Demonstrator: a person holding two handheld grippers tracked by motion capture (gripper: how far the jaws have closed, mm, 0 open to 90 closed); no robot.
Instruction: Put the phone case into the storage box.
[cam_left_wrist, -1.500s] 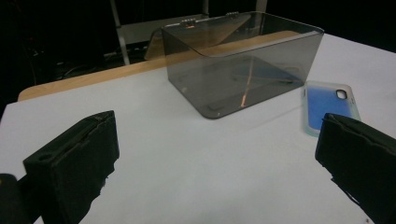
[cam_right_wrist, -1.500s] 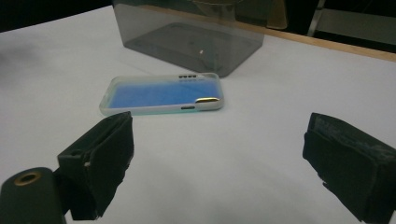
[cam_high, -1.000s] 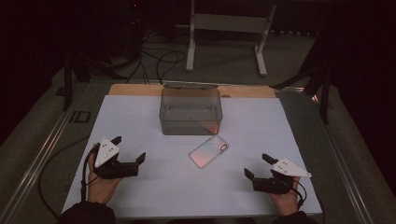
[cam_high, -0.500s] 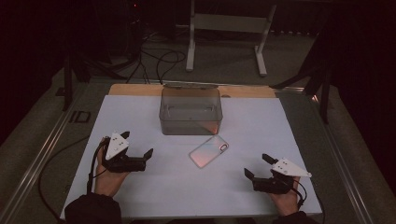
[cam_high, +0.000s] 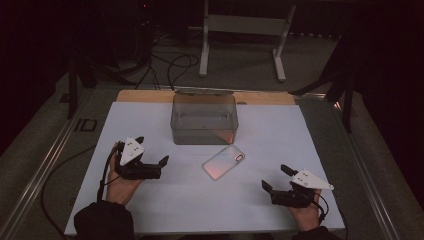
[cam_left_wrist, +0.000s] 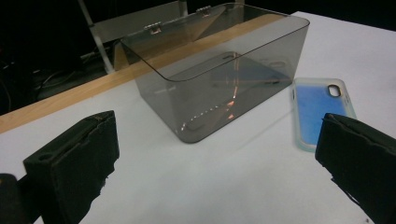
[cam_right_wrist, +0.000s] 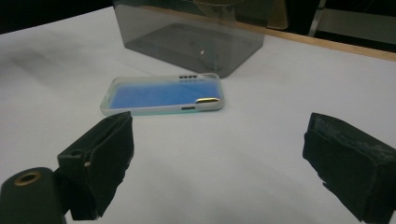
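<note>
Judging progress: nothing was gripped yet. Phone case (cam_high: 224, 162) lay flat on the white surface (cam_high: 320, 145), at 5 o'clock of the empty smoked-plastic bin (cam_high: 204, 119). Left claw (cam_high: 152, 159) and right claw (cam_high: 273, 179) stood wide open, empty, flanking the case.

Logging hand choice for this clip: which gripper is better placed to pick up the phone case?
Probably the left gripper: its fingers are open, pointing toward the phone case and nearer to it. The right gripper, also open, sits lower on the table and farther off.
</note>
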